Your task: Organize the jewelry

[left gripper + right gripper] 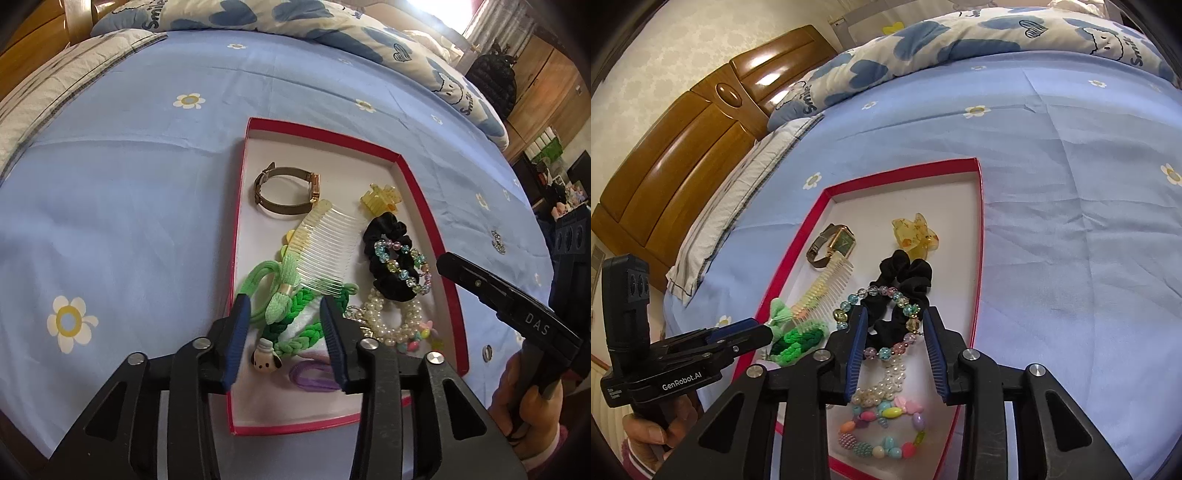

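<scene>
Jewelry fills the red tray (pixel 424 195) on the bed (pixel 147 184); left claw (pixel 284 343) and right claw (pixel 895 354) both gape above it, holding nothing.

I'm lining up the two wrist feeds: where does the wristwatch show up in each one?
Left wrist view: wristwatch lies in the far left part of the red-rimmed box, just beyond the clear comb.
Right wrist view: the wristwatch is left of centre, near the box's left wall.
Shared landmark: the yellow claw clip, to the watch's right in both.
</scene>
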`<state>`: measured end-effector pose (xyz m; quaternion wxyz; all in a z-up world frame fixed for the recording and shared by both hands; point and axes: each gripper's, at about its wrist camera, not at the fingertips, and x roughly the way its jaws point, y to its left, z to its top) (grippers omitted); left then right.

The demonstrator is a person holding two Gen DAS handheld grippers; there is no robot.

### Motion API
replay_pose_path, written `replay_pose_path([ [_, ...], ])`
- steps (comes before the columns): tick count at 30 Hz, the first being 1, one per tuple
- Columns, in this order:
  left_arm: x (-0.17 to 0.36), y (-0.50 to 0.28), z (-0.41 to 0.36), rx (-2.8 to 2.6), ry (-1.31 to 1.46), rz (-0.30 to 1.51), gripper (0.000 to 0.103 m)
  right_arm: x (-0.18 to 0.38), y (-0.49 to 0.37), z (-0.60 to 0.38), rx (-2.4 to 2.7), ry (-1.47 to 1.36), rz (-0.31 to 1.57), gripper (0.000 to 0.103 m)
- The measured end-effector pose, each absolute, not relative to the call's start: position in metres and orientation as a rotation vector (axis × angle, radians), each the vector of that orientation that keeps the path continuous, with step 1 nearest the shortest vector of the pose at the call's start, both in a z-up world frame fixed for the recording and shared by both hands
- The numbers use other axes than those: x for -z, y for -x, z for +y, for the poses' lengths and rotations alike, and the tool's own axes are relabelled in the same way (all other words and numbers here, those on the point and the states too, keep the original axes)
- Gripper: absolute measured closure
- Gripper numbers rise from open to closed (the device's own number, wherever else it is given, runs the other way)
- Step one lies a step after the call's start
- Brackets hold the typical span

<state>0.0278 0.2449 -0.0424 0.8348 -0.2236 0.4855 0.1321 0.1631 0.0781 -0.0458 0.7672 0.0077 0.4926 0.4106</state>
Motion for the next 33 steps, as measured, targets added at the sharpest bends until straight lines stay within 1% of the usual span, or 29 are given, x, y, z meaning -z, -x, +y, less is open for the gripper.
replay_pose_path([
  [2, 0.040, -0.025, 0.244, -0.280, 0.475, 1.019, 0.059, 0.042, -0.162, 0.076, -0.894, -0.023, 1.060, 0.058],
  [4, 0.038, -0.023, 0.244, -0.280, 0.481, 1.014, 0.055, 0.038, -0.161, 0.073, -0.894, -0.029, 1.051, 0.057],
  [6, 0.036, -0.021, 0.244, -0.280, 0.486, 1.008, 0.048, 0.035, -0.160, 0.070, -0.892, -0.040, 1.045, 0.057],
  [8, 0.034, -0.018, 0.244, -0.282, 0.493, 1.002, 0.044, 0.033, -0.160, 0.066, -0.892, -0.056, 1.045, 0.050],
  [12, 0.031, -0.011, 0.243, -0.284, 0.509, 0.990, 0.035, 0.029, -0.158, 0.059, -0.893, -0.083, 1.036, 0.041],
  [14, 0.029, -0.008, 0.242, -0.285, 0.515, 0.983, 0.033, 0.027, -0.156, 0.057, -0.897, -0.098, 1.036, 0.034],
  [17, 0.027, -0.003, 0.242, -0.290, 0.533, 0.970, 0.030, 0.025, -0.151, 0.053, -0.900, -0.115, 1.033, 0.033],
  [20, 0.024, 0.004, 0.242, -0.293, 0.570, 0.954, 0.021, 0.023, -0.148, 0.049, -0.901, -0.129, 1.034, 0.031],
  [21, 0.023, 0.006, 0.241, -0.291, 0.578, 0.948, 0.020, 0.022, -0.146, 0.047, -0.899, -0.137, 1.034, 0.031],
  [23, 0.021, 0.010, 0.239, -0.290, 0.582, 0.947, 0.019, 0.022, -0.144, 0.043, -0.895, -0.149, 1.037, 0.029],
  [30, 0.014, 0.025, 0.230, -0.303, 0.596, 0.943, 0.018, 0.020, -0.130, 0.024, -0.882, -0.181, 1.033, 0.029],
  [33, 0.008, 0.033, 0.223, -0.321, 0.570, 0.938, 0.016, 0.016, -0.119, 0.018, -0.882, -0.157, 1.004, 0.029],
])
